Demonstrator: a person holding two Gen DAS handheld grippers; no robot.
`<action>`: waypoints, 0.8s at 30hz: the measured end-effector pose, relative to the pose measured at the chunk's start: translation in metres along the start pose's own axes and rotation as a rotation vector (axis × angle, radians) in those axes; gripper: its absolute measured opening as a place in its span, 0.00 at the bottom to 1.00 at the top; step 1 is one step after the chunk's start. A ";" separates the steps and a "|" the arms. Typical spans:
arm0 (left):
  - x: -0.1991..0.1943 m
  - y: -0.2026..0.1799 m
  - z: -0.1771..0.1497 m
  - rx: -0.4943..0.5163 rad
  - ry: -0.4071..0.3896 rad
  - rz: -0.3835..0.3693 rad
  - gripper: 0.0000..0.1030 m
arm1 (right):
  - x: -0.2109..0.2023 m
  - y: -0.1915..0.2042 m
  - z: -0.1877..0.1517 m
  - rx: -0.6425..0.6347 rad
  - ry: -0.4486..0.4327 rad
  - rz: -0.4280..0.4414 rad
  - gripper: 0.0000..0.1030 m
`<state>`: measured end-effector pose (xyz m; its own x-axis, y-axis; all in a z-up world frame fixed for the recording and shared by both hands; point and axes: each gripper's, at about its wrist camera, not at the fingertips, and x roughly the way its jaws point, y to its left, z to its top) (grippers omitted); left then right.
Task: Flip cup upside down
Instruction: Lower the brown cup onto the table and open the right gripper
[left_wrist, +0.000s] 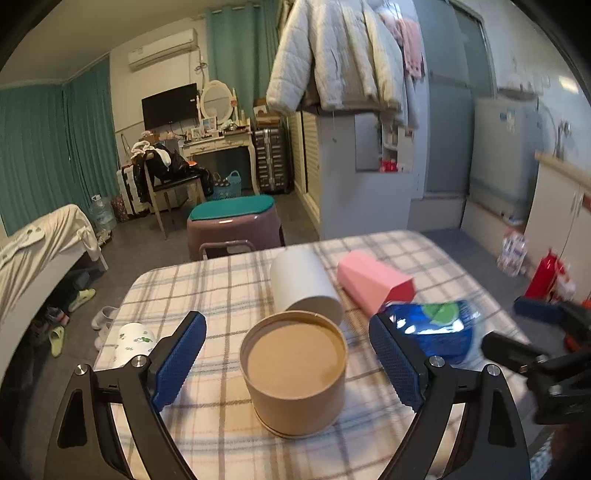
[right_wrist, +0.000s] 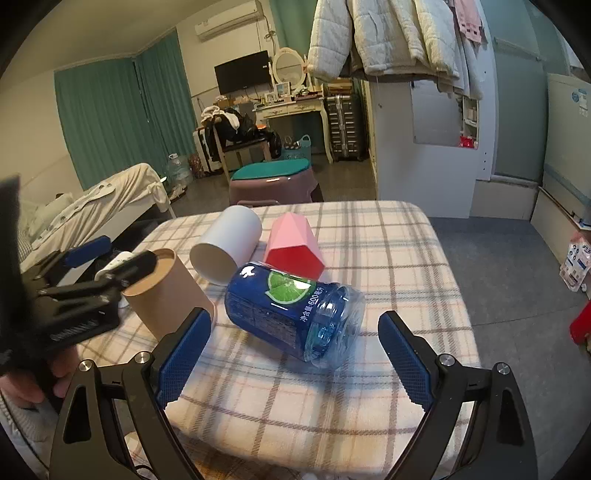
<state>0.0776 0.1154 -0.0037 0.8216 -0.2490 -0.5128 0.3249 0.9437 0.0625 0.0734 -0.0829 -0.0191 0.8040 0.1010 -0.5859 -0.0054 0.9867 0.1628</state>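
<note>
A brown paper cup (left_wrist: 294, 373) stands bottom-up on the plaid table, between the wide-open fingers of my left gripper (left_wrist: 288, 360), which do not touch it. It also shows in the right wrist view (right_wrist: 168, 291). A white cup (left_wrist: 304, 282) and a pink faceted cup (left_wrist: 373, 282) lie on their sides behind it. A blue bottle-shaped cup with a lime label (right_wrist: 295, 312) lies on its side just ahead of my right gripper (right_wrist: 295, 356), which is open and empty. A white cup with green print (left_wrist: 133, 341) stands at the table's left edge.
The plaid-covered table (right_wrist: 388, 258) has rounded edges close on the left and right. A purple stool with a teal cushion (left_wrist: 234, 221) stands beyond the far edge. The left gripper (right_wrist: 74, 295) and the hand holding it are at the left of the right wrist view.
</note>
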 end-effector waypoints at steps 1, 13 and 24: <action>-0.010 0.003 0.001 -0.018 -0.013 -0.012 0.91 | -0.002 0.001 0.000 -0.002 -0.004 -0.001 0.90; -0.076 0.033 -0.022 -0.099 -0.090 -0.011 0.97 | -0.037 0.040 -0.019 -0.063 -0.071 -0.053 0.90; -0.106 0.042 -0.063 -0.092 -0.118 0.006 1.00 | -0.059 0.059 -0.050 -0.037 -0.141 -0.105 0.92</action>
<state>-0.0251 0.1952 -0.0004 0.8745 -0.2623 -0.4081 0.2801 0.9598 -0.0168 -0.0044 -0.0242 -0.0143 0.8768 -0.0193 -0.4804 0.0634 0.9951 0.0756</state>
